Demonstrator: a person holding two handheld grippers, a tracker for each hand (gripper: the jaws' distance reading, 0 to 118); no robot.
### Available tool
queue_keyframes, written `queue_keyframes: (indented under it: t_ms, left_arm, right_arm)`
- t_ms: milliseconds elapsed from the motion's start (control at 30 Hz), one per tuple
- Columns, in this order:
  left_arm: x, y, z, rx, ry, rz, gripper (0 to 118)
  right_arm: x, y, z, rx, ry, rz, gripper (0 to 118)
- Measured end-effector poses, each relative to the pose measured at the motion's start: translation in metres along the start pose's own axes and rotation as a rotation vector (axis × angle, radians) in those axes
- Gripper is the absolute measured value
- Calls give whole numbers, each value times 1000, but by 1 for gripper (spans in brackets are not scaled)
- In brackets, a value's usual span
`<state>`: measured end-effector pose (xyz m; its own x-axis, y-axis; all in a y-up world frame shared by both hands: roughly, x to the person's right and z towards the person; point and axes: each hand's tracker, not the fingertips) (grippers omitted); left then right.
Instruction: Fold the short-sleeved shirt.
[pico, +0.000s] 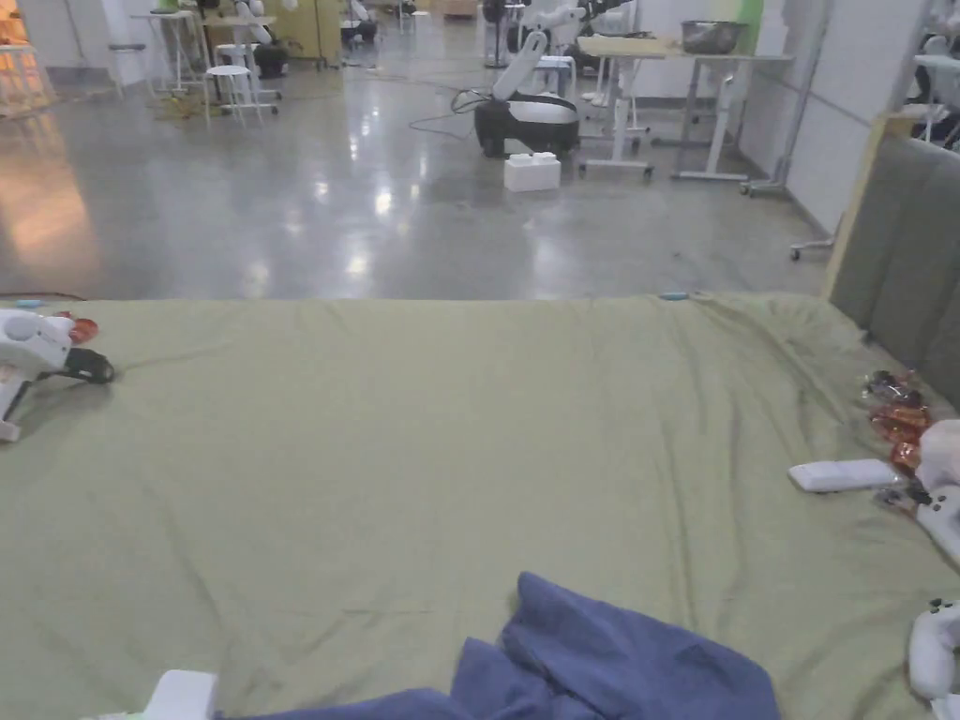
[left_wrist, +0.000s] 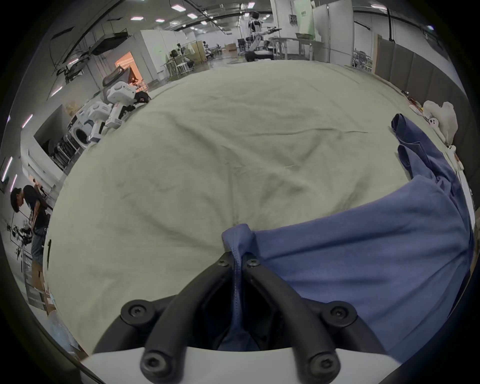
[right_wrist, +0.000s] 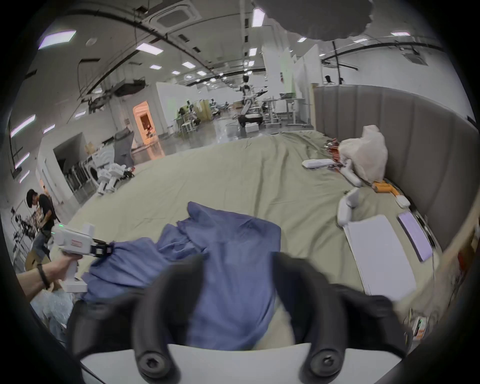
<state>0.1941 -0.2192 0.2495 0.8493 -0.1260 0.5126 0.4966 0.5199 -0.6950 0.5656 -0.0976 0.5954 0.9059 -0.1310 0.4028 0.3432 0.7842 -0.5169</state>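
The short-sleeved shirt (pico: 600, 661), blue and crumpled, lies bunched at the near edge of a wide bed covered by a pale green sheet (pico: 422, 450). The left gripper (left_wrist: 237, 259) has its two black jaws closed tight on a fold of the shirt's edge. The right gripper (right_wrist: 237, 262) hangs above the shirt with its jaws spread wide, gripping nothing. Along the right side of the bed, near a grey padded headboard (pico: 905, 253), sit a white remote (pico: 842, 474), orange wrapped items (pico: 895, 422) and white handheld devices (pico: 933, 647). Another white device (pico: 28, 352) rests at the far left edge. The middle of the sheet is wrinkled.
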Motion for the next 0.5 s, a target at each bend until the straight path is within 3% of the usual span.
queue_keyframes:
  t_ms: [33,67,133,267,333,400,467,500]
  left_arm:
    - [-2,1,-1,-8,-11,14,2]
    - [-3,1,-2,-11,-17,19,1]
    - [-6,1,-2,-13,-24,26,2]
    - [-5,-1,-1,-7,-30,25,1]
    - [-5,-1,-1,-11,-32,31,1]
    - [-5,1,0,-17,-36,24,1]
    - [-5,1,0,-14,-41,22,2]
    - [-6,-1,1,-9,-44,24,2]
  right_arm:
    - [7,9,-25,-44,0,11,74]
    - [16,16,-54,-71,-16,31,84]
    - [31,27,-108,-146,-39,44,84]
    - [65,37,-196,-274,-68,-8,84]
    - [72,36,-220,-308,-57,56,84]
    - [70,28,-232,-364,-67,156,80]
    - [60,23,-216,-289,-69,222,72]
    - [57,21,-210,-277,-40,237,51]
